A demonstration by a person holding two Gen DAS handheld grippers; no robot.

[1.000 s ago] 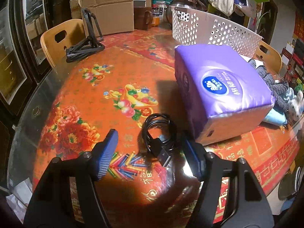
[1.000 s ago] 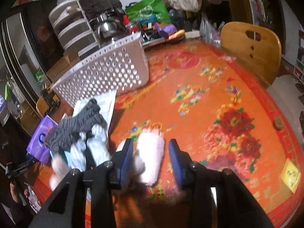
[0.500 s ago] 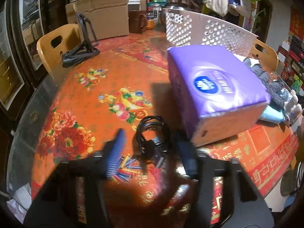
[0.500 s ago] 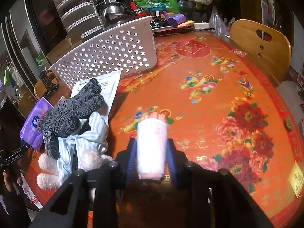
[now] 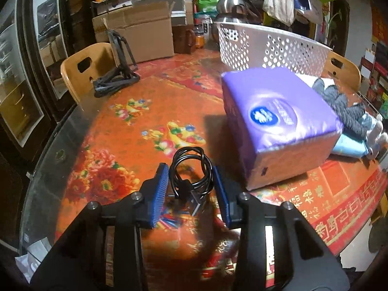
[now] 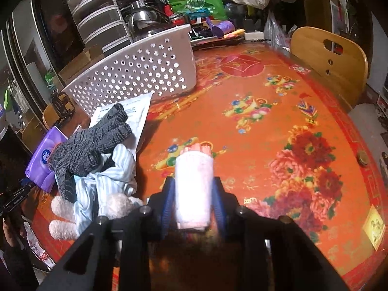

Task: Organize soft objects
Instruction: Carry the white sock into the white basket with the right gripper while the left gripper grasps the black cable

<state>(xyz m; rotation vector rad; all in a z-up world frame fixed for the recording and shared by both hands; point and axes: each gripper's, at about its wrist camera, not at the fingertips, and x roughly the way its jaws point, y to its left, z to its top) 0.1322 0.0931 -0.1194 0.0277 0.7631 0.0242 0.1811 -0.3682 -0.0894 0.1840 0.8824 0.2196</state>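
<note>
Basket (image 6: 135, 72), white and perforated, interior hidden, stands on the desk (image 6: 266, 126). Left gripper (image 5: 190, 189) jaws pinch a coiled cable (image 5: 191, 169); right gripper (image 6: 192, 201) jaws squeeze a white towel roll (image 6: 194, 189). Tissue pack (image 5: 278, 121) and gloves (image 6: 92, 143) lie near.

Table (image 5: 126, 131): orange-red cloth w/ multicolour flower & fruit motifs, red peonies, red border w/ gold characters. Cable (image 5: 191, 172): black. Tissue pack (image 5: 278, 121): purple, blue & white oval logo. Basket (image 6: 135, 72): white, rows of round holes. Gloves (image 6: 92, 145): grey knit w/ dark flecks, red-orange cuff edge. Cloth (image 6: 106, 179): pale blue & white stripes. Plush (image 6: 63, 215): white, fuzzy. Roll (image 6: 194, 189) betw. right pads: white-pink, pink-red at far end. Gripper pads (image 5: 161, 189): blue; bodies black. Chairs (image 6: 329, 58): light wood. Paper (image 6: 135, 114): white, dark print. Box (image 5: 135, 36): brown cardboard. Bag (image 6: 196, 2): green.
</note>
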